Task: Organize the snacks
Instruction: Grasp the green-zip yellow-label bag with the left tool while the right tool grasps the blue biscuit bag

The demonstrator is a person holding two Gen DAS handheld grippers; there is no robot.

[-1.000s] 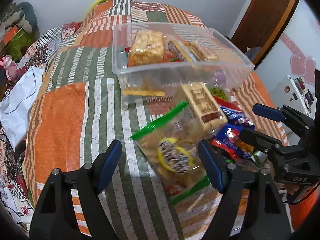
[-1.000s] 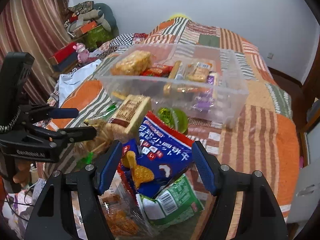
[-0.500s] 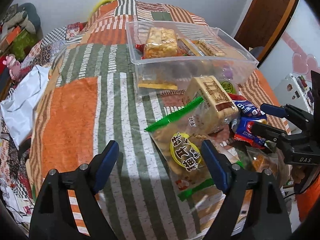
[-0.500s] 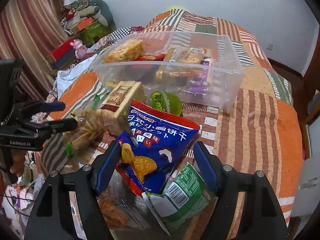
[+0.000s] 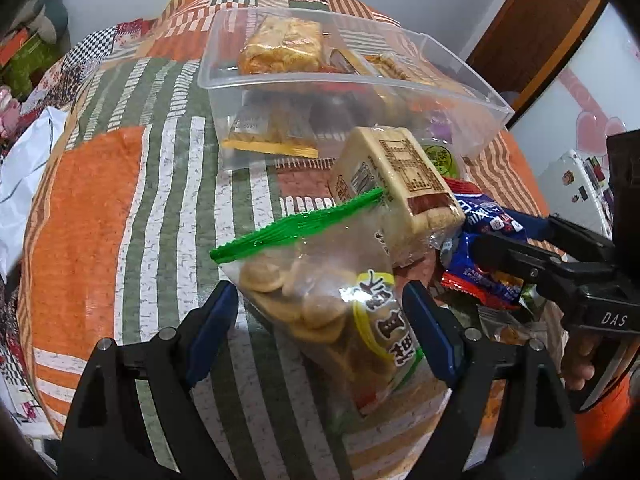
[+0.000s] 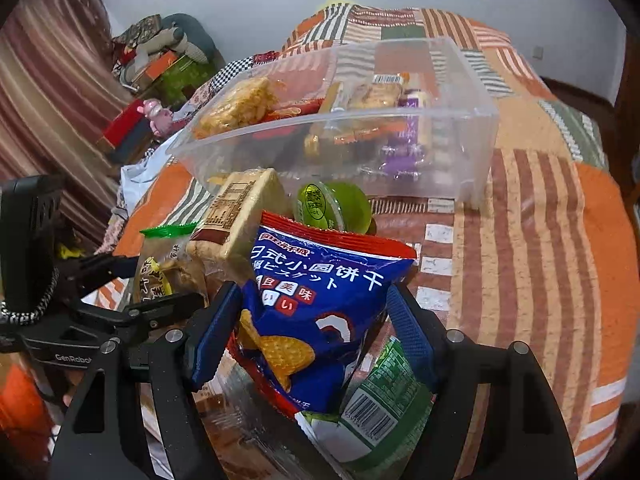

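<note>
A clear cracker bag with a green top strip (image 5: 320, 288) lies on the bedspread between the jaws of my left gripper (image 5: 322, 324). The jaws are open, with the pads right at the bag's sides. My right gripper (image 6: 312, 332) is open and straddles a blue biscuit bag (image 6: 320, 292) on top of the snack heap. A tan biscuit pack (image 5: 400, 176) leans against both bags. Just beyond the heap, a clear plastic bin (image 5: 496, 108) holds several snack packs. In the left wrist view the right gripper (image 5: 496, 232) reaches in from the right around the blue bag (image 5: 480, 220).
A green jelly cup (image 6: 332, 208) sits between the heap and the bin (image 6: 332, 126). A green and white packet (image 6: 380, 412) lies under the blue bag. The striped bedspread (image 5: 100, 220) spreads out to the left. Boxes and soft toys (image 6: 160, 60) are piled beside the bed.
My left gripper has sunk and shifted right, so the clear bag now fills the gap between its jaws. My right gripper has rolled a little and come closer around the blue bag.
</note>
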